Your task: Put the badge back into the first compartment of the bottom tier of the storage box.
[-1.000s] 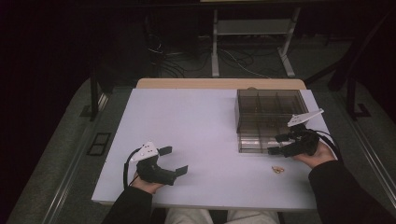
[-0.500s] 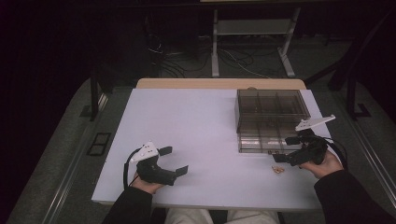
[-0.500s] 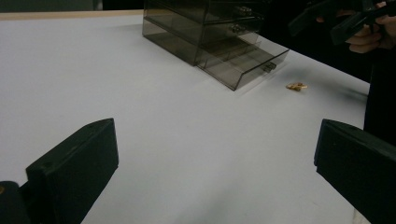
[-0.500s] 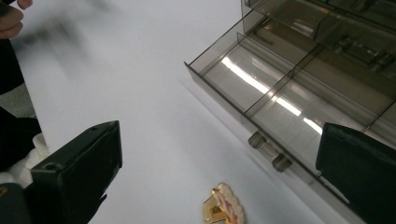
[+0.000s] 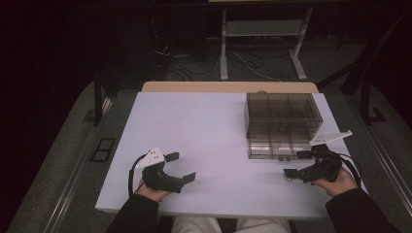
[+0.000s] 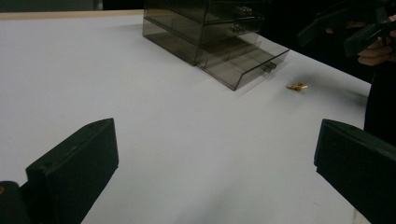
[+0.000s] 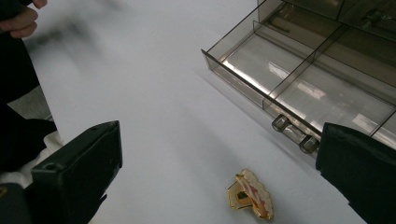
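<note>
Right gripper view: small gold pin (image 7: pixel 250 197), scalloped edge, pinkish face, lying flat on white table (image 7: pixel 154 107) just in front of pulled-out smoky plastic drawer (image 7: pixel 303 88). Right gripper (image 7: pixel 219 182) spread wide after just opening, pin loose between jaws, untouched. Left gripper (image 6: pixel 215 172) likewise spread, holding nothing, well apart.

The high view looks forward and down from above the person's side, taking in the whole white table (image 5: pixel 204 136). The left gripper view sits low and faces across it toward the drawer box (image 6: pixel 215 42) at upper centre. The right gripper view looks down closely at the open drawer (image 7: pixel 299 84) at upper right. All three views share the box.
</note>
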Demonstrator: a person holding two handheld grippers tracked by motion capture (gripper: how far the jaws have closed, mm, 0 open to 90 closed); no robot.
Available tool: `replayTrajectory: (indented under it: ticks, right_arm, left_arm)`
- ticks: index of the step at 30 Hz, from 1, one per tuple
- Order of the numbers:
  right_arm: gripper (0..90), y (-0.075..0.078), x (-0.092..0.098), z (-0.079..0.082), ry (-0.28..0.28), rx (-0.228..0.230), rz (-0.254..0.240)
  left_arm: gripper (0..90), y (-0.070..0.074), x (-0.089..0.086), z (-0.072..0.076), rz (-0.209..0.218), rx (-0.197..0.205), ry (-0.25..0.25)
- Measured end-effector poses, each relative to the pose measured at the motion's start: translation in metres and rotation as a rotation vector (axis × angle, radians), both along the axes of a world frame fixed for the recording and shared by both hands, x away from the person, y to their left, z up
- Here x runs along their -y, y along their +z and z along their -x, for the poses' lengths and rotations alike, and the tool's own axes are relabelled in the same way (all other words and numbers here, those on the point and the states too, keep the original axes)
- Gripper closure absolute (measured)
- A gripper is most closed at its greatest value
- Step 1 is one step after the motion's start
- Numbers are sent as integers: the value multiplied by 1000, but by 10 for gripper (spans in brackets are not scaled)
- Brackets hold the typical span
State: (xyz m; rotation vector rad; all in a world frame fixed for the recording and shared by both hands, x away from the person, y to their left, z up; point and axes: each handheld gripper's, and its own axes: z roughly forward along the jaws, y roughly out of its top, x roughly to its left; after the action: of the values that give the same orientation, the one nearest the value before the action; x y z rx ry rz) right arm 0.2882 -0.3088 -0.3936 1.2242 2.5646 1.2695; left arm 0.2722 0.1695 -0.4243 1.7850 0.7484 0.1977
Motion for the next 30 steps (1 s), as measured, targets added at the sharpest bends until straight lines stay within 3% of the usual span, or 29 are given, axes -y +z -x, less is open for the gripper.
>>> replayTrajectory:
  ticks: [13,21,30]
  right_arm:
    - [2,-16,-1,7,-13,-22,-27]
    - [2,-24,-2,10,-21,-25,-7]
    - [2,-35,-7,13,-15,-27,56]
  left_arm:
    - [0,0,0,0,1,0,0]
    - [0,1,0,0,-2,1,0]
    - [0,1,0,0,-2,7,-5]
